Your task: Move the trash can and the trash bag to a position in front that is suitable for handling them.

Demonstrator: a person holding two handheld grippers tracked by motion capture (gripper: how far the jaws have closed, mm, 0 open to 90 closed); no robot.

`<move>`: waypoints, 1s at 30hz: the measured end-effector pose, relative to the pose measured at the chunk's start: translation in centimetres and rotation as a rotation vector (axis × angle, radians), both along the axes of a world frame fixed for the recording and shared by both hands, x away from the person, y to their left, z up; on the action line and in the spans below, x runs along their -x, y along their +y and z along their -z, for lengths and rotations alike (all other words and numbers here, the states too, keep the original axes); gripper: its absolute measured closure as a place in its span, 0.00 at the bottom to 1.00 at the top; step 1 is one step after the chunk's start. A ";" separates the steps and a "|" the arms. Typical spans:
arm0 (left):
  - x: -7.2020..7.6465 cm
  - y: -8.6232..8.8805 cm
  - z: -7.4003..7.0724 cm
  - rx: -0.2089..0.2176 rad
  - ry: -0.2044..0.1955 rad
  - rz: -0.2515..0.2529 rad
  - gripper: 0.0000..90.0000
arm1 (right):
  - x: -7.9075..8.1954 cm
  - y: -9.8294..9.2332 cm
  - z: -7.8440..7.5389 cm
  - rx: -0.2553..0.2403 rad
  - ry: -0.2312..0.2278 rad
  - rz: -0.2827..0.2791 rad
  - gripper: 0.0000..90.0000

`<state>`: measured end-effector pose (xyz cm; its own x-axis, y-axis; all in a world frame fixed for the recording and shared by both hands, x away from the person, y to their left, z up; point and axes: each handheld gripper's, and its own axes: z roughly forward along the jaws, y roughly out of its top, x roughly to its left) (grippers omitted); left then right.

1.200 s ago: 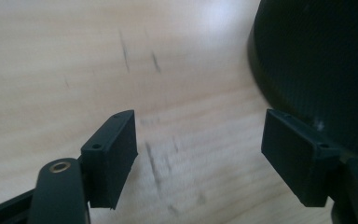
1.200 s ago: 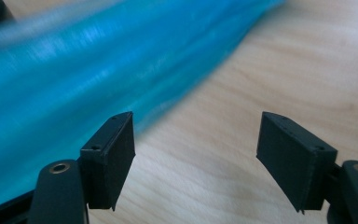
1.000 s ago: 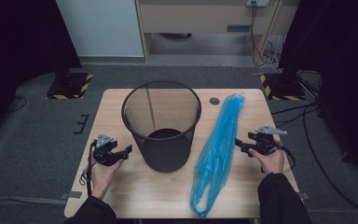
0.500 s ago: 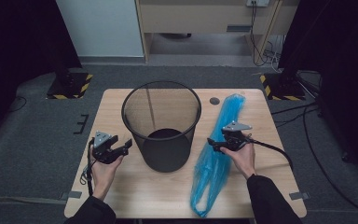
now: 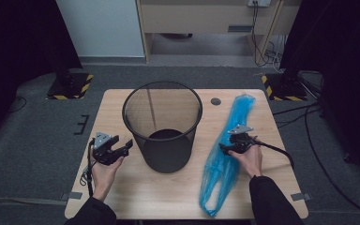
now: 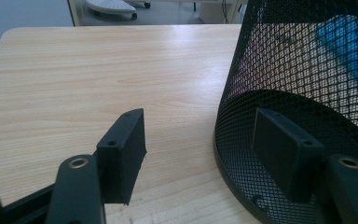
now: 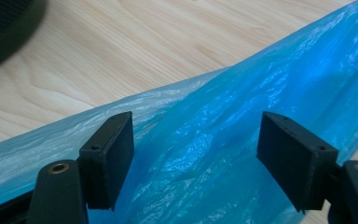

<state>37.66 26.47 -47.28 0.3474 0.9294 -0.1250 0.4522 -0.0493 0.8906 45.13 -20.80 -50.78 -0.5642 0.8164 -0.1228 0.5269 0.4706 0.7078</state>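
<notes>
A black wire-mesh waste basket (image 5: 161, 122) stands upright in the middle of the wooden table (image 5: 122, 108). A long blue plastic bag (image 5: 225, 164) lies stretched out to its right. My left gripper (image 5: 125, 145) is open beside the basket's lower left wall. Its jaws have just been closing, and in the left gripper view (image 6: 200, 135) the basket (image 6: 307, 70) has its base edge just ahead of them, unpressed. My right gripper (image 5: 222, 148) hovers open over the bag's middle. Its jaws (image 7: 196, 144) have closed slightly and straddle the blue bag (image 7: 261, 93) without pinching it.
A round cable hole (image 5: 215, 101) sits in the table behind the bag. Yellow-and-black striped stand bases (image 5: 70, 86) (image 5: 281, 89) rest on the grey floor at both back corners. Cables (image 5: 309, 140) run off the table's right side.
My right hand has moved left from the table's right edge onto the middle of the blue bag. The left hand has stayed beside the basket.
</notes>
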 end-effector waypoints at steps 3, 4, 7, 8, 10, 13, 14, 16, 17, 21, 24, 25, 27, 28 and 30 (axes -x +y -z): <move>0.0 0.1 -0.1 0.005 -0.007 -0.005 0.39 | 0.1 -1.1 -0.2 -0.011 -0.005 0.008 0.30; 0.1 0.1 -0.3 0.004 -0.013 -0.002 0.41 | 0.6 -2.3 -0.4 -0.048 0.001 0.007 0.30; 0.1 0.1 -0.8 0.007 -0.030 0.010 0.42 | 1.3 -3.8 -0.4 -0.052 0.002 0.001 0.30; 0.0 0.2 -1.1 0.009 -0.036 0.011 0.42 | 1.5 -4.2 -0.5 -0.060 0.004 0.005 0.30; 0.0 0.2 -1.4 0.018 -0.045 0.007 0.45 | 1.7 -4.6 -0.7 -0.072 -0.002 0.008 0.29; -0.4 0.2 -2.8 0.048 -0.091 -0.004 0.49 | 2.3 -5.0 -3.1 -0.169 -0.085 0.031 0.30; -0.7 0.1 -3.2 0.046 -0.100 -0.008 0.52 | 2.3 -4.7 -4.0 -0.191 -0.113 0.034 0.31; -1.1 -0.1 -3.5 0.038 -0.108 -0.009 0.60 | 2.2 -4.3 -4.8 -0.201 -0.148 0.028 0.32; -1.4 -0.3 -3.8 0.043 -0.117 -0.013 0.64 | 1.9 -3.1 -6.3 -0.234 -0.202 0.007 0.34; -3.2 -1.3 -5.1 0.097 -0.150 -0.007 0.76 | 0.6 0.8 -8.1 -0.309 -0.291 -0.005 0.48; -3.8 -2.1 -5.4 0.113 -0.152 0.012 0.83 | -0.4 3.2 -8.5 -0.357 -0.299 0.002 0.51; -3.8 -2.2 -5.4 0.109 -0.154 0.007 0.86 | -0.6 4.0 -8.5 -0.382 -0.296 0.006 0.51; -3.8 -2.3 -5.4 0.114 -0.150 0.010 0.87 | -1.1 5.3 -8.5 -0.399 -0.291 0.003 0.51; -3.8 -2.2 -5.4 0.124 -0.148 0.013 0.88 | -1.3 5.7 -8.5 -0.392 -0.296 0.000 0.51; -3.5 -2.2 -5.2 0.130 -0.150 0.031 0.88 | -1.4 6.5 -8.4 -0.382 -0.292 -0.012 0.50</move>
